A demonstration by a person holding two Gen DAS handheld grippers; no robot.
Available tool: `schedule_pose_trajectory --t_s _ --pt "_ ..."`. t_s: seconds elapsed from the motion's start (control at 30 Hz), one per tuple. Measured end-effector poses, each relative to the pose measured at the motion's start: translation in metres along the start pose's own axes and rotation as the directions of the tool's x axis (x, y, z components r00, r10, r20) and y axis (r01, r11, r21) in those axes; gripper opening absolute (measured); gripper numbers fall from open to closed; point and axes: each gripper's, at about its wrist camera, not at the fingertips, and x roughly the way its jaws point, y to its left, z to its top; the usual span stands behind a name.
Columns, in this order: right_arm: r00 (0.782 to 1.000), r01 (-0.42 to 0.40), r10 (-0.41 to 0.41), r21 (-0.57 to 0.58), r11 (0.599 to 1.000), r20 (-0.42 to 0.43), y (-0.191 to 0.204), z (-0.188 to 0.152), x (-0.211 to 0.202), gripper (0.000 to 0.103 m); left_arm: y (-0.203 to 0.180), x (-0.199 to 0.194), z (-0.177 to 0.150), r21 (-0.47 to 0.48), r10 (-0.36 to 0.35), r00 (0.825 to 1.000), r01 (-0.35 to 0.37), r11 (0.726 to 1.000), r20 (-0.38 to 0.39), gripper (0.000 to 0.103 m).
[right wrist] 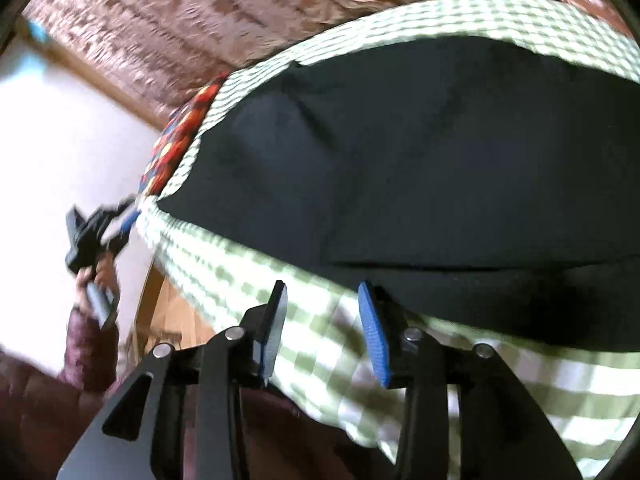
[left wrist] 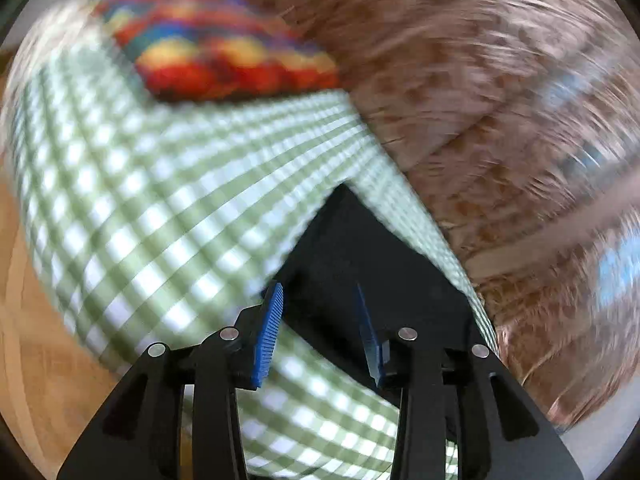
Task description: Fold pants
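The pants [right wrist: 420, 160] are dark, almost black cloth lying on a green-and-white checked sheet [right wrist: 248, 280]. In the left wrist view a pointed end of the pants [left wrist: 352, 248] lies just ahead of my left gripper [left wrist: 320, 292], which is open with nothing between its blue pads. My right gripper [right wrist: 322, 292] is open at the near edge of the pants, its pads apart and empty. The left gripper also shows in the right wrist view [right wrist: 128, 216], held in a hand at the sheet's left edge. Both views are motion-blurred.
A multicoloured patchwork cushion [left wrist: 224, 48] lies on the checked sheet [left wrist: 132, 200] beyond the pants. A brown patterned curtain [left wrist: 500, 80] hangs behind. Wooden floor [left wrist: 28, 340] shows at the left. A white wall [right wrist: 60, 140] is left of the bed.
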Motion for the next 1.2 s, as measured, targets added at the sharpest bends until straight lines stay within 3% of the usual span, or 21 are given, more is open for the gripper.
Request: schedule_pose_trajectory --t_s 0.13,0.27,0.4,0.47,0.63,0.67,0.7,0.8,0.9,0.93,1.03,1.1,1.17,1.2 --pt "0.995 -0.031 0.033 -0.022 0.999 0.092 0.008 0.030 -0.022 0.037 -0.048 0.025 -0.012 0.160 -0.053 0.996 0.063 0.985 -0.067 0.036" --pt "0.986 -0.065 0.067 -0.017 0.998 0.149 0.008 0.085 -0.005 0.037 -0.077 0.066 -0.031 0.257 -0.057 0.986 0.097 0.962 -0.157 0.036" --pt "0.992 -0.073 0.075 -0.022 0.997 0.105 0.011 0.151 0.048 0.036 -0.095 0.087 -0.045 0.337 -0.046 0.977 0.116 0.934 -0.208 0.036" --pt "0.996 -0.035 0.037 -0.026 0.999 0.076 0.015 0.181 0.076 0.036 -0.093 0.092 -0.051 0.356 -0.030 0.975 0.109 0.928 -0.220 0.036" --pt "1.000 0.000 0.000 0.014 1.000 -0.006 0.012 0.234 0.140 0.036 -0.077 0.092 -0.056 0.366 0.012 0.975 0.071 0.928 -0.222 0.036" --pt "0.999 -0.001 0.001 0.019 1.000 -0.035 0.012 0.239 0.154 0.030 -0.073 0.092 -0.056 0.363 0.019 0.975 0.064 0.929 -0.221 0.036" --pt "0.998 0.004 -0.004 0.009 1.000 -0.059 0.014 0.241 0.165 0.008 -0.069 0.091 -0.056 0.360 0.028 0.975 0.054 0.932 -0.219 0.036" --pt "0.995 0.074 -0.080 -0.102 0.992 -0.060 0.031 0.241 0.176 0.006 -0.055 0.092 -0.057 0.340 0.047 0.974 0.032 0.940 -0.224 0.036" --pt "0.976 0.217 -0.219 -0.103 0.971 -0.007 0.019 0.255 0.183 0.005 -0.042 0.097 -0.053 0.294 0.047 0.973 0.022 0.955 -0.224 0.033" --pt "0.965 0.261 -0.262 -0.079 0.962 -0.004 0.008 0.258 0.187 0.004 -0.040 0.100 -0.051 0.285 0.054 0.974 0.011 0.958 -0.220 0.027" --pt "0.955 0.291 -0.294 -0.068 0.954 -0.029 -0.005 0.254 0.201 0.005 -0.041 0.112 -0.045 0.277 0.073 0.970 -0.006 0.961 -0.232 0.025" --pt "0.955 0.295 -0.296 -0.066 0.953 -0.010 -0.006 0.253 0.199 0.006 -0.046 0.113 -0.045 0.329 0.101 0.964 -0.015 0.944 -0.245 0.025" --pt "0.964 0.265 -0.265 -0.039 0.963 0.009 -0.007 0.252 0.189 0.016 -0.048 0.111 -0.044 0.337 0.113 0.959 -0.020 0.941 -0.260 0.025" --pt "0.971 0.241 -0.240 -0.023 0.970 0.021 -0.007 0.251 0.181 0.030 -0.049 0.109 -0.040 0.322 0.119 0.956 -0.027 0.946 -0.269 0.025"
